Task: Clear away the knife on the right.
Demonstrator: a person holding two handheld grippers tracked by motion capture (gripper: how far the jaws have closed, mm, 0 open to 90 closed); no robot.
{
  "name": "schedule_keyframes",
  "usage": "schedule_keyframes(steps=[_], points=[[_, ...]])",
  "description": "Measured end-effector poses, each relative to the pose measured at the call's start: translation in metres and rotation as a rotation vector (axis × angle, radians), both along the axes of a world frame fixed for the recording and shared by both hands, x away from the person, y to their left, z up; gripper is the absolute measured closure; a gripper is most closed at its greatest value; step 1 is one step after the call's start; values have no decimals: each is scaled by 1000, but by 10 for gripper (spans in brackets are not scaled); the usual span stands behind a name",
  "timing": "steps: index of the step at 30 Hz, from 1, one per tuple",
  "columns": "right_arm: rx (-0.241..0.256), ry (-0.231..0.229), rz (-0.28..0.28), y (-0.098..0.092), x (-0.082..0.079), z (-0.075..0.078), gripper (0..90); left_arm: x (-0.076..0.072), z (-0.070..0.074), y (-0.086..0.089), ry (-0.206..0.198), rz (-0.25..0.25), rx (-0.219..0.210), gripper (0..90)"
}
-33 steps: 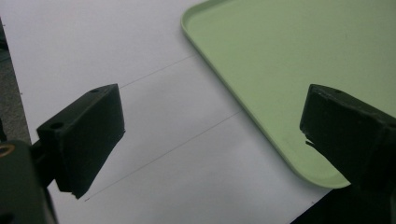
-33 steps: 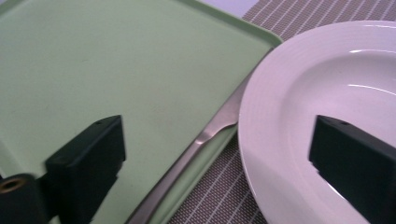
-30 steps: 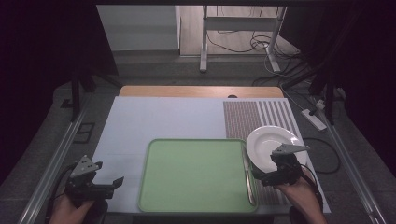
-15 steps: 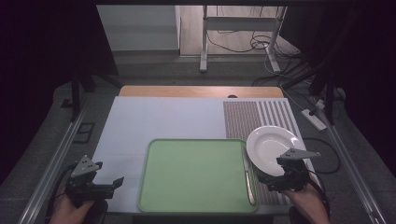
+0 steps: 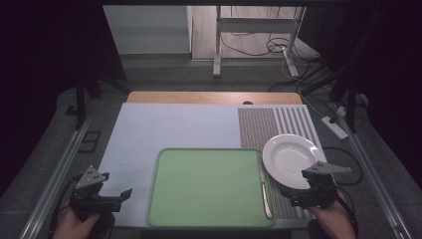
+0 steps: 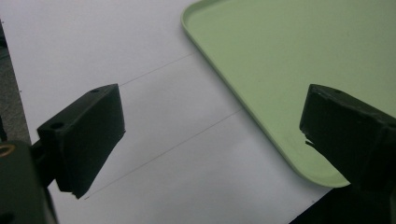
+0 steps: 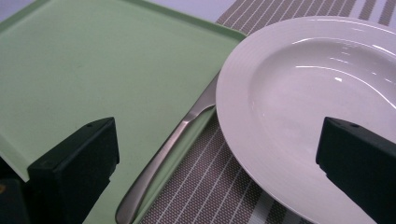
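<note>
A person stands at the near edge of a table (image 5: 164,124) covered with a pale sheet, holding 2 grippers, 1 in each hand. The left gripper (image 5: 124,195) hovers over the table's near left corner, just beside the left edge of a green tray (image 5: 209,184); its 2 black jaws are spread wide and hold nothing, and in the left gripper view the tray's rounded near corner (image 6: 299,84) lies between and beyond them on the pale sheet. The right gripper (image 5: 291,195) sits at the near right corner of the table, above a brown striped placemat (image 5: 278,124), with its jaws also spread wide and empty. Just ahead of the right gripper a white deep plate (image 5: 291,159) rests on the placemat, its left rim close to the tray's right edge. A metal knife (image 5: 264,186) lies along the right edge of the tray, handle toward the person. In the right gripper view the knife (image 7: 163,163) runs between the tray (image 7: 93,70) and the plate (image 7: 303,107), with its far end passing under the plate's rim.
</note>
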State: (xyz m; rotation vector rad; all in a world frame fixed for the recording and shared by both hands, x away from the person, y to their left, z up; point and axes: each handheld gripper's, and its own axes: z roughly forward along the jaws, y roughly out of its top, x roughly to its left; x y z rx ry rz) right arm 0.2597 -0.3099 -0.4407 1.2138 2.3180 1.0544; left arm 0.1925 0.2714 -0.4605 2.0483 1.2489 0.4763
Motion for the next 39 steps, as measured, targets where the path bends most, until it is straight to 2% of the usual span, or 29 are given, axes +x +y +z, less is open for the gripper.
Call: schedule_keyframes(steps=[20,32,39], points=[[4,-25,-72,-17,-17,5,5,1,0,0,5,2,3,68],[-48,3,-95,-17,-21,4,6,0,-1,0,8,3,4,69],[-55,16,-96,-18,-22,4,6,1,0,-1,6,2,7,69]])
